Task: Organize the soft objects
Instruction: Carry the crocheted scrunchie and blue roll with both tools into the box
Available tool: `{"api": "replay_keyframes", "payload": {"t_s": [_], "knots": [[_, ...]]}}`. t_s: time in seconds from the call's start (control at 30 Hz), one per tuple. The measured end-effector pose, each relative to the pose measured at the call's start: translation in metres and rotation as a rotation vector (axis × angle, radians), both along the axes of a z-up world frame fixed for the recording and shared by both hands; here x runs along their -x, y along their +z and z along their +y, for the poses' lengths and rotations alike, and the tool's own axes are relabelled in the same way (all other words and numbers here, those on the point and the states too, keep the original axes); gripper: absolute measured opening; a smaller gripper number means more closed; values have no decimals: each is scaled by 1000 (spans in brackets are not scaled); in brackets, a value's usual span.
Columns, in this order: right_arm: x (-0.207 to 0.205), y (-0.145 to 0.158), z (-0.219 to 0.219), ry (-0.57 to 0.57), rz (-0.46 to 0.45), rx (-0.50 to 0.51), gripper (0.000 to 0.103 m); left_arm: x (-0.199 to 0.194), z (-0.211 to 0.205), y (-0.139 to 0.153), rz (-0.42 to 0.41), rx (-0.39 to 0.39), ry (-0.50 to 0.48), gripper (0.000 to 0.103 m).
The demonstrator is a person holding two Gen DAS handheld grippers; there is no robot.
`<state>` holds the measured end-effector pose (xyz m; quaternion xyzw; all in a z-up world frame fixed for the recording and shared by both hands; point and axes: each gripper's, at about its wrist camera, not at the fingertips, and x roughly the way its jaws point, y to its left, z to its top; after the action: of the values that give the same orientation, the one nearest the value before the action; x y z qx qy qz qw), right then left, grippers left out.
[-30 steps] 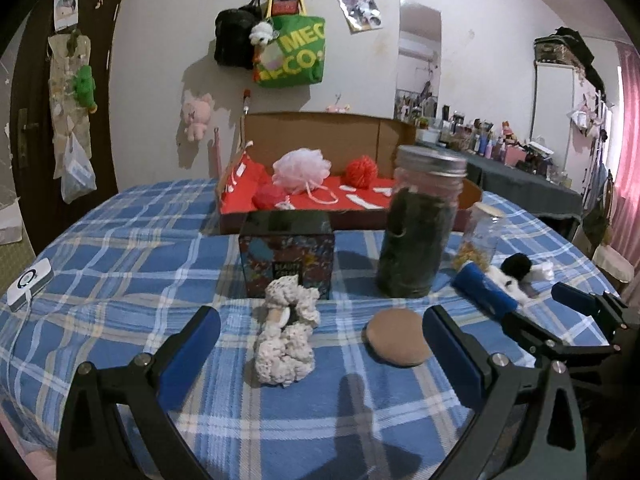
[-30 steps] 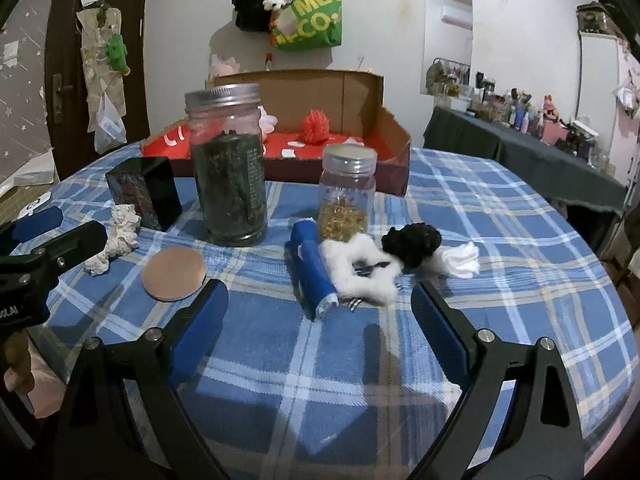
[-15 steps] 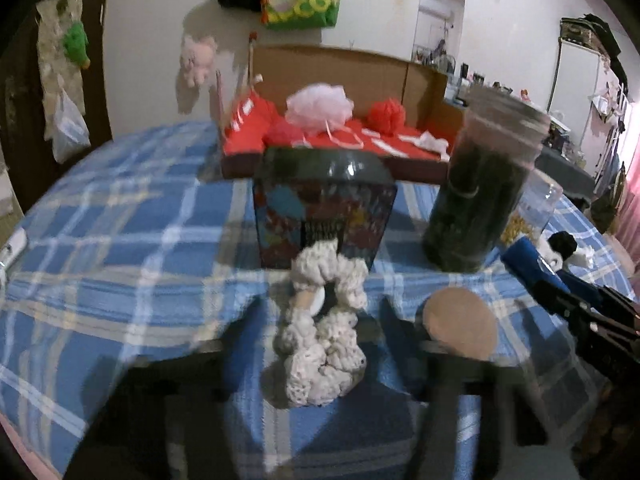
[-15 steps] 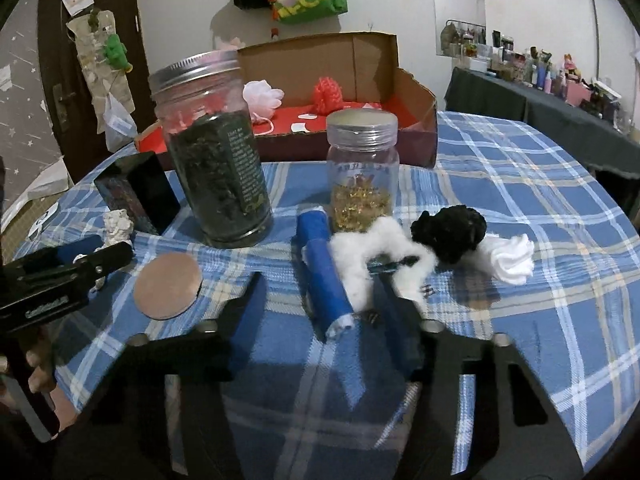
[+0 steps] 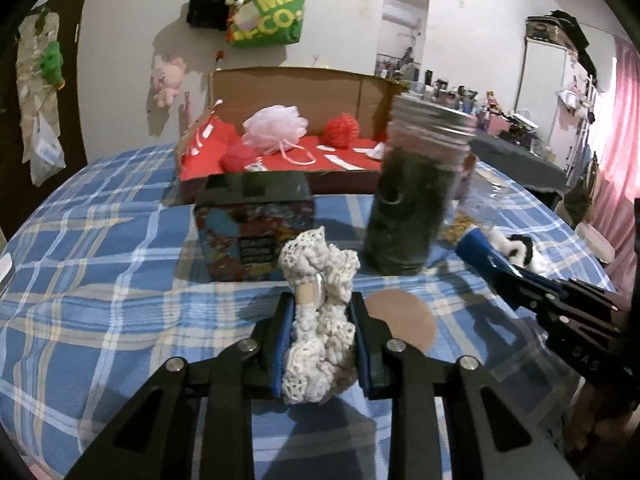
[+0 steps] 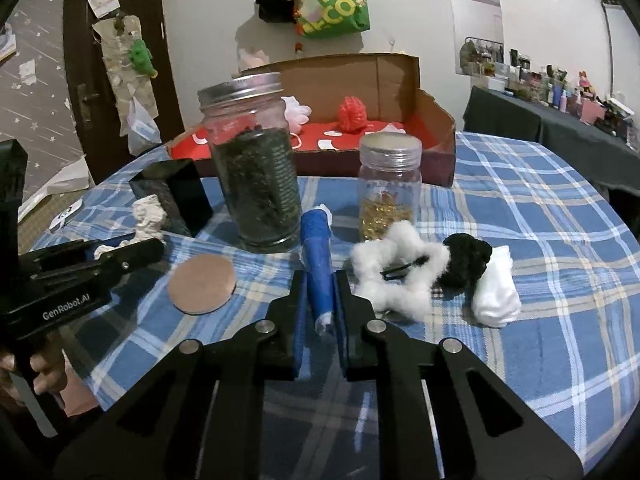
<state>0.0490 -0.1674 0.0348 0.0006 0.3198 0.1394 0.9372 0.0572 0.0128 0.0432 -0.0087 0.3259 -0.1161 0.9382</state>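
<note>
On the plaid table (image 5: 100,280), my left gripper (image 5: 320,340) pinches the cream scrunchie (image 5: 316,320) before the box (image 5: 256,232); my right gripper (image 6: 320,312) clamps the blue roll (image 6: 318,264). Only the right view shows the white scrunchie (image 6: 400,276) whole.

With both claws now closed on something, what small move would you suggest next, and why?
Probably lift the left claw straight up a little. Its pads are shut on the cream crochet scrunchie, which stands close in front of the patterned box, so it should rise before heading to the open cardboard box. The right claw is shut on the blue roll and can follow.
</note>
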Motion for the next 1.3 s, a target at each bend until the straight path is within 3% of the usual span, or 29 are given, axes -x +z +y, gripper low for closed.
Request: {"api": "replay_keyframes", "payload": {"t_s": [0.73,1.3], "knots": [[6,3,-2,11,-4,-8,12,-2,-12,3,-3,-3,-26,28],[9,13,-25,-30,19,-8,12,-3,25,4,38,-13,49,28]]}}
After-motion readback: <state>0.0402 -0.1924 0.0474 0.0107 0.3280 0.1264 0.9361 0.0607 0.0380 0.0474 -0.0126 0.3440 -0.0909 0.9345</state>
